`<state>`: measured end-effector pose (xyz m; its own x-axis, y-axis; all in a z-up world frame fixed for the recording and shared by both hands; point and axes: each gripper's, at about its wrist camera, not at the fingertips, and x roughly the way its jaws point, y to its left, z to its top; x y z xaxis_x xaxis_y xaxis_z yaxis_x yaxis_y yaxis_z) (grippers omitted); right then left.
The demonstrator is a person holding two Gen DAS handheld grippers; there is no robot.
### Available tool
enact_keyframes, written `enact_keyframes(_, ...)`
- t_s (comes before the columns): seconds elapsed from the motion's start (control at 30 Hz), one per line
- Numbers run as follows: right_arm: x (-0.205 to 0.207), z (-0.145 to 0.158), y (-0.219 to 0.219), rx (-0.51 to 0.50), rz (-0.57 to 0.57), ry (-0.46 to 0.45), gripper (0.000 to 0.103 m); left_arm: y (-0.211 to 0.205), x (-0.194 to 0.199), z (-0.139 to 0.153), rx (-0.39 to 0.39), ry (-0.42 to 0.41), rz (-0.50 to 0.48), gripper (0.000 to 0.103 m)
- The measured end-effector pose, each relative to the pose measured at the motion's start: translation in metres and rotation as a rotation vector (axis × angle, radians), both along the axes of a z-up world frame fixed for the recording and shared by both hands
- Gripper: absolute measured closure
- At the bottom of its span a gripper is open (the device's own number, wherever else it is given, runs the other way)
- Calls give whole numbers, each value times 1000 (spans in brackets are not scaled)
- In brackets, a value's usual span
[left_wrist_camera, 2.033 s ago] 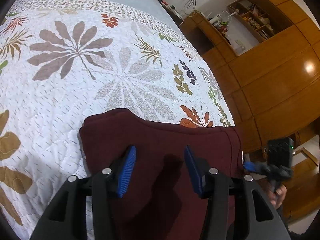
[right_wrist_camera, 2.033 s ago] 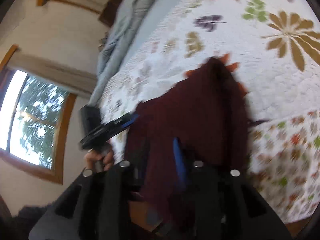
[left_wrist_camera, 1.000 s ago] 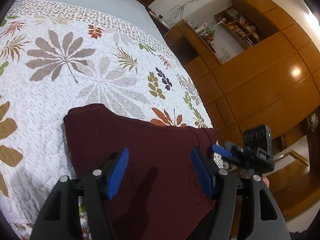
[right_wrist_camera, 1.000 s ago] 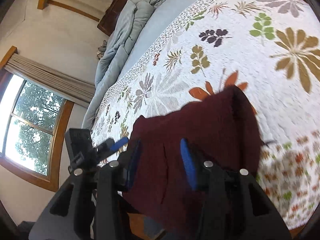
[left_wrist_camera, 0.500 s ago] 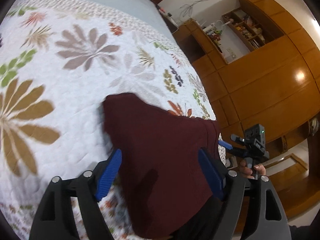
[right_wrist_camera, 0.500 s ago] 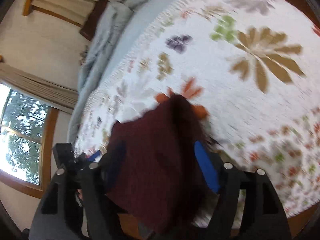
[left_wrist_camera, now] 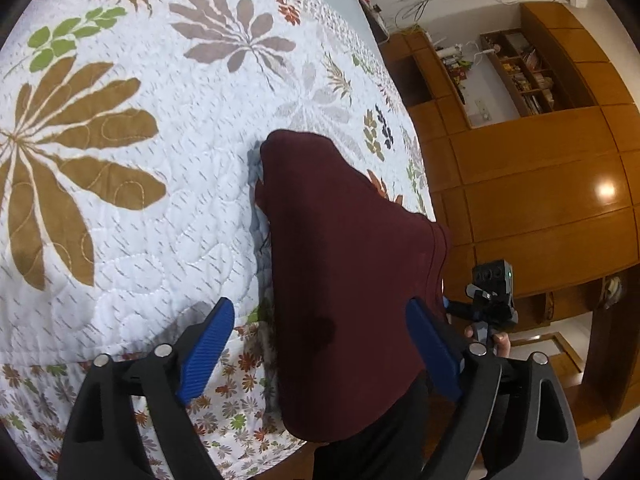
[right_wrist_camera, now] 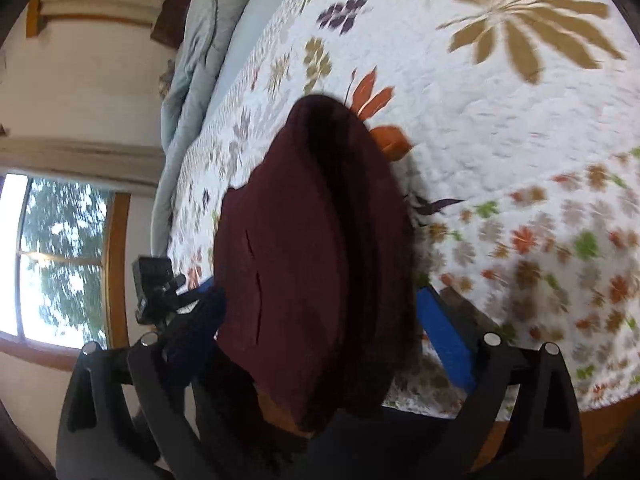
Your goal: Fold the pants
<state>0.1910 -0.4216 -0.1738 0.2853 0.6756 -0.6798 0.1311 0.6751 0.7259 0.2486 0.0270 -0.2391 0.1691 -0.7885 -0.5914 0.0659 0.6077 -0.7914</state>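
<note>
The dark maroon pants lie folded in a narrow stack near the bed's front edge, with the near end hanging over it. My left gripper straddles that near end. Its jaws are opening, and the blue pads stand clear of the cloth on both sides. In the right wrist view the pants fill the middle. My right gripper also straddles them with its jaws opening, pads apart from the fabric. Each gripper shows in the other's view: the right gripper and the left gripper.
The white quilt with leaf prints covers the bed. A wooden wardrobe and shelves stand beyond the bed's side. A window and a bunched grey blanket are on the other side.
Both grippers' jaws have spread much wider, and the pads no longer sit close on the cloth. Both hands have shifted and sunk a little, and the pants' near end droops over the bed edge.
</note>
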Motion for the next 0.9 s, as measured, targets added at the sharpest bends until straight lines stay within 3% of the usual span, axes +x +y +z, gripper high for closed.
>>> enact_keyframes(0.6,16,-30,24,35,88,69,3,-20,15,-25,-110,72,-58,15)
enact_keyframes(0.9,41,-36,44,51,130,88,2,-48,16,-34,-105,94,-98,12)
